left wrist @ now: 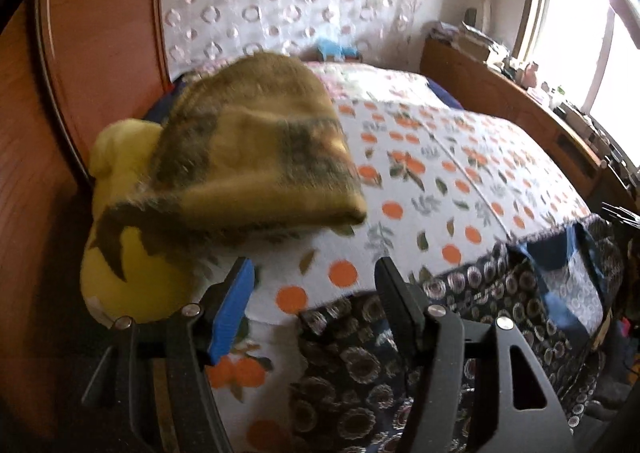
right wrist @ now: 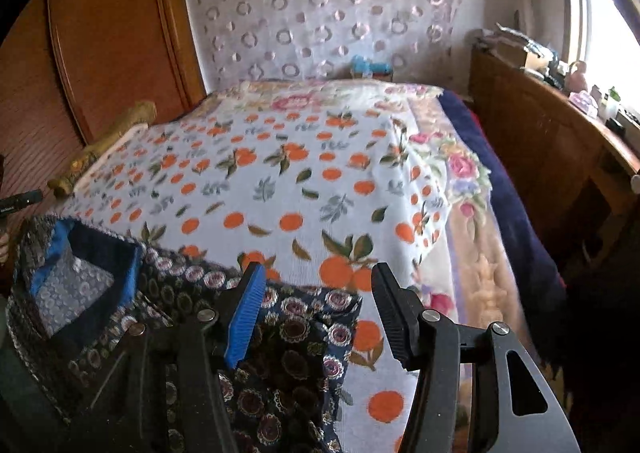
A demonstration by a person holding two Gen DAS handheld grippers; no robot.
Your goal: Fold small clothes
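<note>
A dark blue garment (left wrist: 500, 293) printed with round flower medallions lies spread at the near edge of the bed, its blue-lined neck opening (left wrist: 560, 265) facing up. My left gripper (left wrist: 314, 267) hangs open just above the garment's left end, with nothing between its pads. In the right wrist view the same garment (right wrist: 288, 317) lies below my right gripper (right wrist: 318, 271), which is also open and holds nothing. There the neck opening (right wrist: 80, 265) sits to the left. Motion blurs both views.
A white bedsheet (left wrist: 440, 181) with orange fruit print covers the bed (right wrist: 280, 181). A folded olive blanket (left wrist: 248, 149) rests on a yellow pillow (left wrist: 120, 277) at the left. A wooden cabinet (right wrist: 540, 141) runs along the right; a wooden panel (left wrist: 100, 33) stands left.
</note>
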